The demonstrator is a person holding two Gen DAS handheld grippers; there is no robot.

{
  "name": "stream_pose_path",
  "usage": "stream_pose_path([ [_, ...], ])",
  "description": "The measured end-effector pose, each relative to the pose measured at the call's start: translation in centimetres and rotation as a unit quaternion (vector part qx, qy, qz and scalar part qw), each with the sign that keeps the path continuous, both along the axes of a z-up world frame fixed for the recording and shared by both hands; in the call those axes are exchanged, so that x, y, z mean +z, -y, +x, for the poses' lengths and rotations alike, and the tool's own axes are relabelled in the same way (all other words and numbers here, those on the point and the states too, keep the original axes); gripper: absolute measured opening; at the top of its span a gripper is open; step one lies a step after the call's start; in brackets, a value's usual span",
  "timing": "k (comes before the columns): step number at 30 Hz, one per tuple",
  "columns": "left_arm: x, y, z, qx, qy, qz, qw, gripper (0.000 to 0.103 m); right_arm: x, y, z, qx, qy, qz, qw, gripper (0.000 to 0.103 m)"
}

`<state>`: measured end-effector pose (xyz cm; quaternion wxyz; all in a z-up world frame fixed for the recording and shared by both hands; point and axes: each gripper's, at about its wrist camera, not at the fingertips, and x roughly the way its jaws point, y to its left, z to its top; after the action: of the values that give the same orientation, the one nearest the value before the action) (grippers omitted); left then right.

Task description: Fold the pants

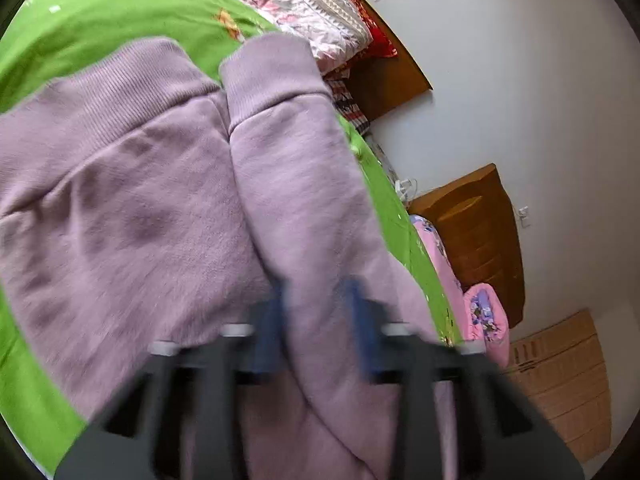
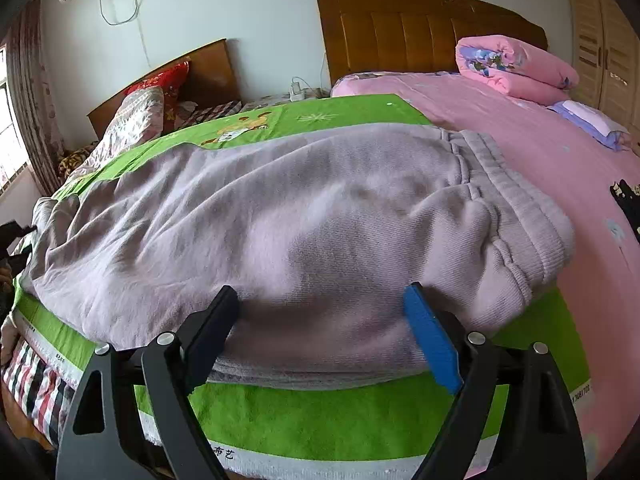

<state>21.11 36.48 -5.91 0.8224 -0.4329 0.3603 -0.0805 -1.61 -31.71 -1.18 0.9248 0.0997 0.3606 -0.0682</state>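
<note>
The lilac pants [image 2: 280, 216] lie spread across a green sheet [image 2: 320, 420] on a bed, waistband [image 2: 520, 216] toward 3 o'clock in the right wrist view and the legs running off toward 9 o'clock. The green sheet shows as a bare strip between the near edge of the pants and the bed's front edge at 6 o'clock, and another bare band lies beyond the pants at 12 o'clock. A pink bed [image 2: 520, 128] adjoins at 2 o'clock, with a folded pink quilt [image 2: 516, 68] against its wooden headboard [image 2: 420, 28].

The right gripper [image 2: 322, 300] stands with its jaws spread wide, one finger at either side of the pants' near edge, the fabric bulging between them; the fingertips look to touch the cloth, but nothing is pinched.

In the left wrist view, blurred, the left gripper [image 1: 318, 292] has its jaws closed on a fold of one pant leg [image 1: 304, 200], which rises from between the blue pads [image 1: 360, 320] toward its ribbed cuff [image 1: 272, 80] at 12 o'clock. The second cuff [image 1: 132, 92] lies at 10 o'clock. The green sheet's edge runs from 1 to 4 o'clock, with wall [image 1: 520, 80] beyond.
</note>
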Motion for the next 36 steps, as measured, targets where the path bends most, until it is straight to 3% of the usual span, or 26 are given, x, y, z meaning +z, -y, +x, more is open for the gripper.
stream_pose_path([
  [2, 0.1, -0.3, -0.6, 0.006, 0.012, 0.005, 0.9999, 0.009, 0.0, 0.1, 0.1, 0.001, -0.002, 0.001, 1.0, 0.083],
  [5, 4.1, 0.6, -3.6, 0.013, 0.077, 0.064, 0.9949, 0.009, 0.1, 0.1, 0.1, 0.002, -0.004, 0.002, 1.0, 0.083],
  [8, 8.6, 1.4, -8.4, 0.038, 0.136, 0.112, 0.9836, 0.009, 0.1, 0.0, 0.1, 0.0, -0.003, 0.0, 1.0, 0.083],
  [11, 9.1, 1.6, -11.2, 0.062, 0.123, 0.175, 0.9749, 0.011, 0.0, 0.2, 0.0, -0.001, -0.002, 0.0, 1.0, 0.083],
  [13, 6.1, 0.8, -10.7, 0.054, 0.062, 0.192, 0.978, 0.015, 0.2, 0.1, 0.1, -0.005, -0.012, -0.004, 1.0, 0.082],
  [15, 3.1, 0.2, -9.5, 0.028, 0.01, 0.172, 0.9847, 0.035, 1.0, -0.5, 0.1, -0.019, -0.018, -0.025, 0.999, 0.082],
  [16, 1.7, -0.2, -9.0, 0.01, 0.0, 0.152, 0.9884, 0.055, 2.0, -1.3, 0.0, -0.024, -0.009, -0.049, 0.999, 0.082],
  [19, 1.8, -0.5, -9.2, -0.005, 0.051, 0.12, 0.9915, 0.087, 5.5, -5.0, -0.1, 0.03, 0.044, -0.081, 0.995, 0.083],
  [20, 2.0, -0.4, -9.1, -0.005, 0.058, 0.11, 0.9922, 0.091, 6.6, -7.0, 0.3, 0.071, 0.06, -0.075, 0.993, 0.083],
  [24, 1.1, -1.4, -8.0, 0.008, 0.062, 0.031, 0.9975, 0.092, 8.6, -15.5, 3.5, 0.238, 0.072, -0.054, 0.967, 0.083],
  [27, 0.6, -2.2, -8.6, 0.017, 0.073, -0.023, 0.9969, 0.092, 8.7, -22.8, 7.0, 0.351, 0.055, -0.046, 0.934, 0.083],
  [30, 0.0, -2.6, -9.2, 0.024, 0.071, -0.046, 0.9961, 0.092, 7.7, -29.4, 10.3, 0.431, 0.028, -0.076, 0.899, 0.081],
  [32, 0.0, -2.9, -9.6, 0.023, 0.07, -0.048, 0.9961, 0.092, 7.0, -31.7, 10.9, 0.46, 0.015, -0.081, 0.884, 0.073],
  [33, 0.0, -3.0, -9.7, 0.022, 0.069, -0.045, 0.9963, 0.092, 6.5, -32.8, 10.5, 0.486, 0.016, -0.078, 0.87, 0.07],
  [36, -0.1, -3.0, -10.4, 0.015, 0.066, -0.037, 0.997, 0.092, 4.9, -34.4, 9.3, 0.52, 0.007, -0.079, 0.85, 0.05],
])
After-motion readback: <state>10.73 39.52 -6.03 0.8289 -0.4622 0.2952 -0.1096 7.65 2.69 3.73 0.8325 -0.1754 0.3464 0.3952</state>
